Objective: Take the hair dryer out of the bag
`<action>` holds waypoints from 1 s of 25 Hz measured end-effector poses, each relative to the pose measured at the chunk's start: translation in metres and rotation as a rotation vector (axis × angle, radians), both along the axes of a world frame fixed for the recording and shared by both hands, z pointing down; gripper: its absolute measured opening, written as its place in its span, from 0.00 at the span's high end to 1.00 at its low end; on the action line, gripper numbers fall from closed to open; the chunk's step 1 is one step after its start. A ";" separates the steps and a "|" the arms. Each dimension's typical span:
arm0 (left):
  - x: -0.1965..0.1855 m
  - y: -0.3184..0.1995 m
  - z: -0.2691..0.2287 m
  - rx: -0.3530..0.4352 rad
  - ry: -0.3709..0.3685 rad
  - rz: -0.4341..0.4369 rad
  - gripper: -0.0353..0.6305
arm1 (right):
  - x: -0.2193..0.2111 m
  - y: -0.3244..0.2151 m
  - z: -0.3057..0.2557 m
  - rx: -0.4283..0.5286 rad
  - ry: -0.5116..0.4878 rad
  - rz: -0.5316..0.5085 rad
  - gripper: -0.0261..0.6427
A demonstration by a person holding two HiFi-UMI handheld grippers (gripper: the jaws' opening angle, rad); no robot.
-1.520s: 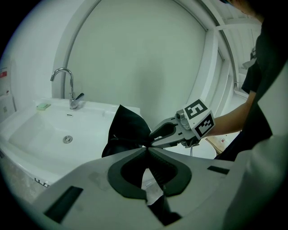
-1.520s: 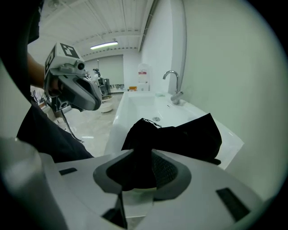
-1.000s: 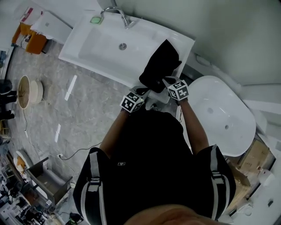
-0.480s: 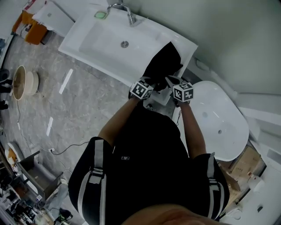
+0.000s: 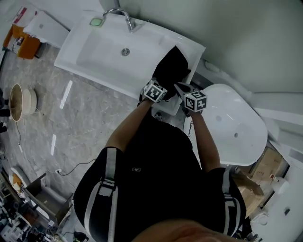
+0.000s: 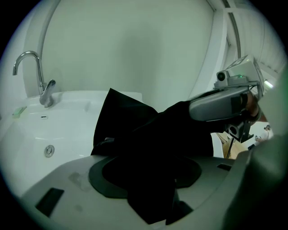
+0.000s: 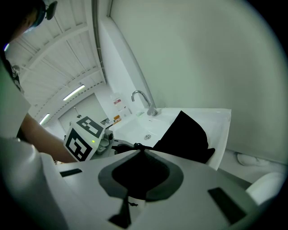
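A black cloth bag [image 5: 173, 70] stands on the right end of the white sink counter [image 5: 142, 85]. No hair dryer shows; the bag hides its contents. My left gripper [image 5: 162, 84] reaches into the bag's near side. Its jaws are opening, and in the left gripper view black fabric [image 6: 148, 179] hangs loose between them. My right gripper [image 5: 180, 88] is shut on a pinched fold of the bag's edge [image 7: 137, 148], with the rest of the bag [image 7: 184, 134] beyond it. The right gripper's grey body [image 6: 220, 101] shows above the bag in the left gripper view.
A faucet [image 5: 120, 14] and a basin with a drain [image 5: 125, 52] lie left of the bag. A white oval tub [image 5: 236, 127] sits to the right. A green pad [image 5: 96, 21] lies by the faucet. A wooden bowl [image 5: 21, 101] and cardboard boxes [image 5: 265, 165] are on the floor.
My left gripper has moved from the counter's front edge up to the bag, next to the right gripper. The right gripper has stayed at the bag's edge.
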State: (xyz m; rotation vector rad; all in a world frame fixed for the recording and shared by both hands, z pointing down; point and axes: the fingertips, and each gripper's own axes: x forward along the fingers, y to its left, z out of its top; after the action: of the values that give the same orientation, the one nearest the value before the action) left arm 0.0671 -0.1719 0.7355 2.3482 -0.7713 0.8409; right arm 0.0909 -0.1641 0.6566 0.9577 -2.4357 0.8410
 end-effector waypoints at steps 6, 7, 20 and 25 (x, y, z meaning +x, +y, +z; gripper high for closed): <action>0.020 -0.015 0.014 -0.030 -0.022 0.066 0.64 | 0.001 -0.004 0.000 -0.018 -0.001 0.031 0.85; 0.023 -0.016 0.016 -0.034 -0.028 0.076 0.64 | 0.002 -0.004 0.000 -0.021 -0.001 0.036 0.85; 0.035 -0.012 0.023 0.187 -0.165 0.203 0.64 | 0.026 -0.045 -0.007 -0.124 -0.269 0.293 0.85; 0.042 -0.012 0.020 0.316 -0.220 0.323 0.64 | 0.016 -0.046 -0.012 -0.142 -0.347 0.258 0.85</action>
State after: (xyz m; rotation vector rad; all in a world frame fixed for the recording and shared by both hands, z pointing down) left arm 0.1089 -0.1836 0.7555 2.7417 -0.6578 1.2054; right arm 0.1070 -0.2098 0.6446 1.1701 -2.5198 1.3506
